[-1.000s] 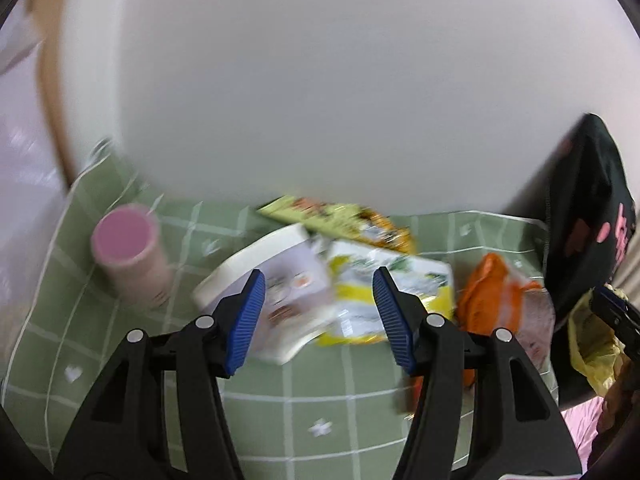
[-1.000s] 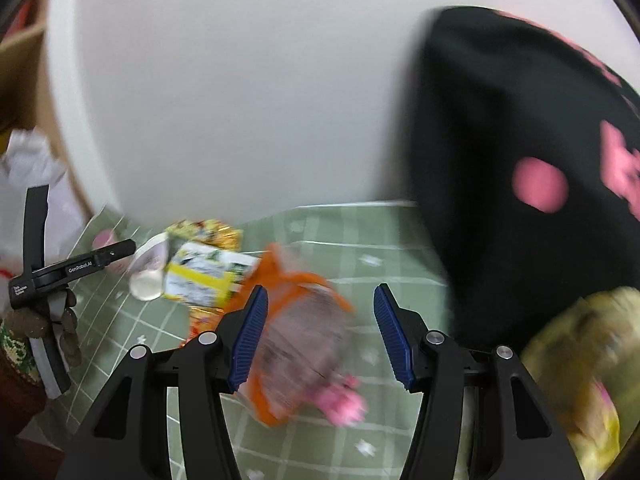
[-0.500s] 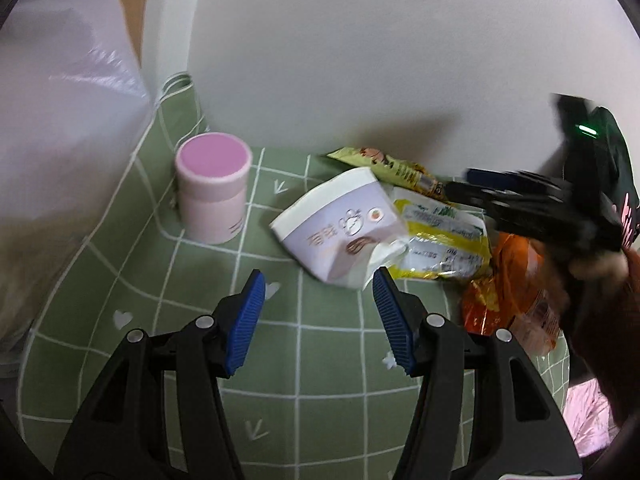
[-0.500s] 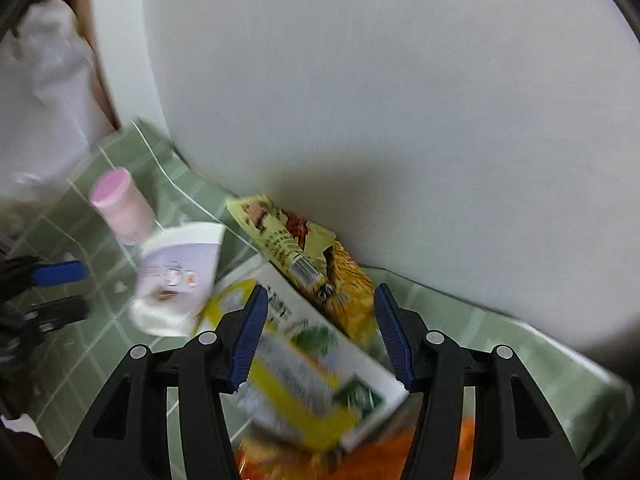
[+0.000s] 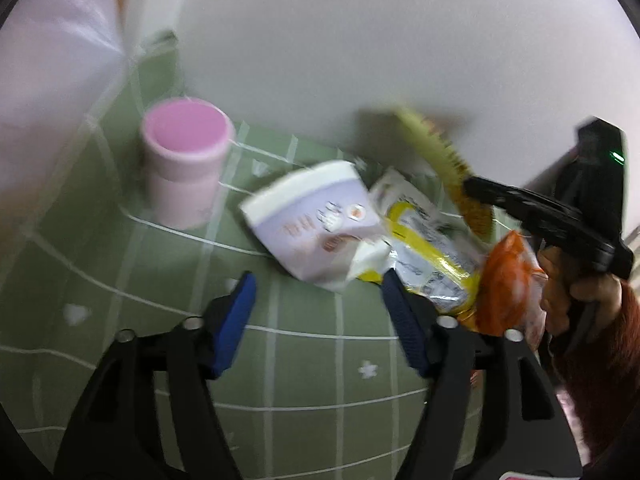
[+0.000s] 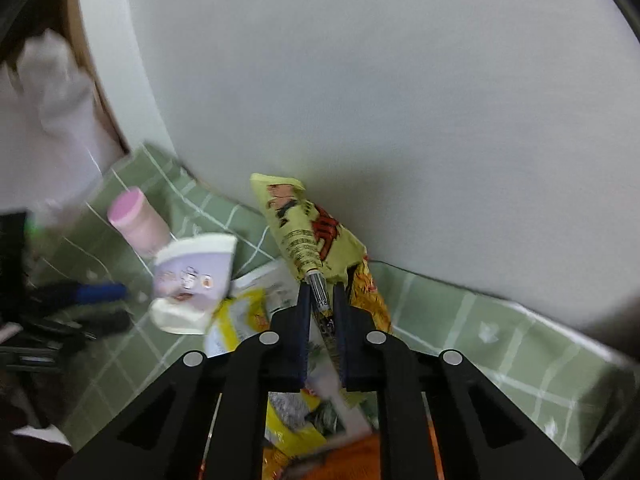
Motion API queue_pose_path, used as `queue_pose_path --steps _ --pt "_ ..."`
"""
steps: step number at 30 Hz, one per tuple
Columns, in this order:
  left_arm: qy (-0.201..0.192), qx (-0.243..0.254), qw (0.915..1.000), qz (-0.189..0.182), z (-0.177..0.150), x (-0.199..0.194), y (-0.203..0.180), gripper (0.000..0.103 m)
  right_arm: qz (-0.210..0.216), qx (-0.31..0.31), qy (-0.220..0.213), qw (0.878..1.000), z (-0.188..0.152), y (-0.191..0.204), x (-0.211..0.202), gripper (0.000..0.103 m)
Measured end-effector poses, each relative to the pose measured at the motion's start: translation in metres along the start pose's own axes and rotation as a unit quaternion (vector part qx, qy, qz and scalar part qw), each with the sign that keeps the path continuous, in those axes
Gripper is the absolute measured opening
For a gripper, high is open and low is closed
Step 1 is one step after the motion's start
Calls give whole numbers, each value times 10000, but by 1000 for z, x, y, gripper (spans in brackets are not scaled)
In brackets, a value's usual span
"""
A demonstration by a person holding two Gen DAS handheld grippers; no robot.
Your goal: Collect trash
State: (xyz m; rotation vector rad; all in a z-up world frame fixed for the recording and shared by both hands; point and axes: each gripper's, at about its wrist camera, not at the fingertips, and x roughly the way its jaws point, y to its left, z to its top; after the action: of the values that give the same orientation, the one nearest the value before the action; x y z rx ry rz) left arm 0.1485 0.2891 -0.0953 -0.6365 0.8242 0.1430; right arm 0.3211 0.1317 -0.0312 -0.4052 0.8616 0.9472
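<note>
A pale pink cylindrical cup with a deeper pink lid (image 5: pixel 186 168) stands upright at the left of the counter (image 5: pixel 304 380), which is covered by a sage-green cloth with a white grid and small white hearts and flowers. Just right of the cup lies a crumpled white and lavender paper packet (image 5: pixel 316 224); its printing is too blurred to read. It overlaps a white and yellow foil wrapper (image 5: pixel 424 248), whose small text is also illegible. Further right is an orange plastic wrapper (image 5: pixel 508 280). Behind the counter rises a plain white wall (image 5: pixel 360 48), with a white plastic bag (image 5: pixel 48 60) at far left.

The left tool (image 5: pixel 316 320) hovers above the cloth with its blue pads apart and opening, nothing between them.

The right tool (image 6: pixel 322 300) is closing, its pads clamped on the seam of a long yellow-green snack bag (image 6: pixel 304 232) that leans against the wall. The bag bears large red characters and a barcode strip, neither legible.
</note>
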Motion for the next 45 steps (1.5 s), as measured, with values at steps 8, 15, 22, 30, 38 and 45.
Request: queue_pose_path --steps 8,15,22,30,38,45 --pt "-94 -107 9999 97 10 14 -16 65 -254 885 -490 9945 -33 -34 -76 9" --pt "-281 159 9994 85 21 10 -29 65 -473 1478 -514 9865 -82 -51 -110 9" --pt "-69 635 9978 -204 17 17 -62 65 -680 1612 -137 9845 -129 -53 -97 9" --pt "256 1411 9890 -358 -7 21 -102 65 -583 1257 -291 9899 -138 -40 -101 38" --pt "279 1468 9883 -300 -12 15 -100 65 -1249 1267 -1024 9787 -142 -45 -128 50" --pt "280 1422 9891 -265 -13 11 -92 65 -1132 1538 -1044 9760 -158 -61 -142 52"
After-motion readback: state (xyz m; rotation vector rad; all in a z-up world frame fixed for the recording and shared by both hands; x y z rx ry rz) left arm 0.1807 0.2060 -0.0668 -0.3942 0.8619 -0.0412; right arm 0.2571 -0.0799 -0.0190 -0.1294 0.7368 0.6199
